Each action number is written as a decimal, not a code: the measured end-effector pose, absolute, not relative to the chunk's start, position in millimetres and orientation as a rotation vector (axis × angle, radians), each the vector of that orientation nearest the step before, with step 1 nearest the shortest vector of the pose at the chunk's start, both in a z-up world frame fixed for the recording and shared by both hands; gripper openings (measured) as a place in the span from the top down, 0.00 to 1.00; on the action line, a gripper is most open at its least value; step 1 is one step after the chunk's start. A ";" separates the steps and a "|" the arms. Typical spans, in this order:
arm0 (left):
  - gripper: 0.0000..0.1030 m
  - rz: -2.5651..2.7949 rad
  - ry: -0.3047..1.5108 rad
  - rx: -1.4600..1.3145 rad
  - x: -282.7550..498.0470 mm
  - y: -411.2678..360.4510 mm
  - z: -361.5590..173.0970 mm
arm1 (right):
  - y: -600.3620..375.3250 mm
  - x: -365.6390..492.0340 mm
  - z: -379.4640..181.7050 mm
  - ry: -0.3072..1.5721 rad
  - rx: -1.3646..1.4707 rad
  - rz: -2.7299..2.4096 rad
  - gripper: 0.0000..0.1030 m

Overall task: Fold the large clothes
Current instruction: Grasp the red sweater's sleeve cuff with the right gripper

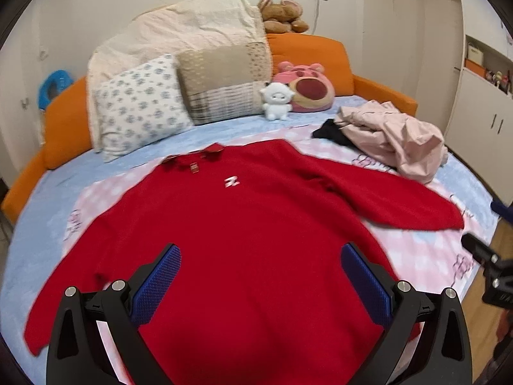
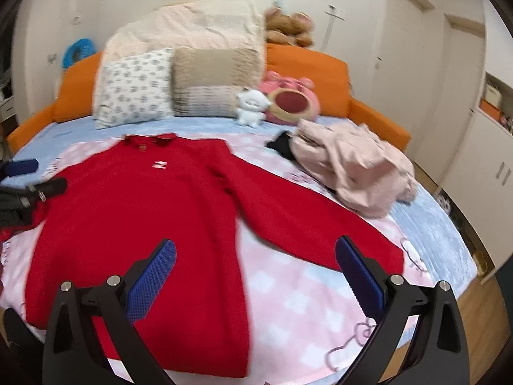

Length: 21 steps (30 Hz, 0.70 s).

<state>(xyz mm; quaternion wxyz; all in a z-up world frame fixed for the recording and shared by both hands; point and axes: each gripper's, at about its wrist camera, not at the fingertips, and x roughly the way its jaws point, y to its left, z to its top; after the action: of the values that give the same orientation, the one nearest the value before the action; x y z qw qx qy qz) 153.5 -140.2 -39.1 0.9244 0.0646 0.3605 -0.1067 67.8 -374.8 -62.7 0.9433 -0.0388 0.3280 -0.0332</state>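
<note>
The red sweater point(image 1: 250, 234) lay flat and face up on the bed point(image 1: 426, 256), collar toward the pillows point(image 1: 141, 109), both sleeves stretched out to the sides. Nothing was folded yet, so I judged this the very start: the garment was laid out and the first fold was about to begin. The next move, I reckoned, called for taking a sleeve or a side edge and bringing it across the body.

My left claw point(image 1: 259, 276) hung over the sweater's lower body, spread wide, gripping nothing. My right claw point(image 2: 255, 271) was spread just as wide and empty, between the sweater's side and its right sleeve point(image 2: 320, 224), which looked the nearest thing for it to take.

Farther off, a crumpled pink garment point(image 1: 394, 141) lay near the bed's right side, with soft toys point(image 1: 301, 89) against the orange headboard point(image 1: 320, 51).
</note>
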 end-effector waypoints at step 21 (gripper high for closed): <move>0.02 -0.279 0.871 0.143 271.0 -203.5 -137.7 | -687.2 124.3 -210.2 0.957 0.369 -0.224 0.39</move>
<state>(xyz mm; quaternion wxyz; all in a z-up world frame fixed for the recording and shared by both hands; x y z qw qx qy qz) 271.0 -203.5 -137.7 0.8947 0.0689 0.4203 -0.1348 124.3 -687.2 -210.2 0.8653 0.1762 0.4570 -0.1070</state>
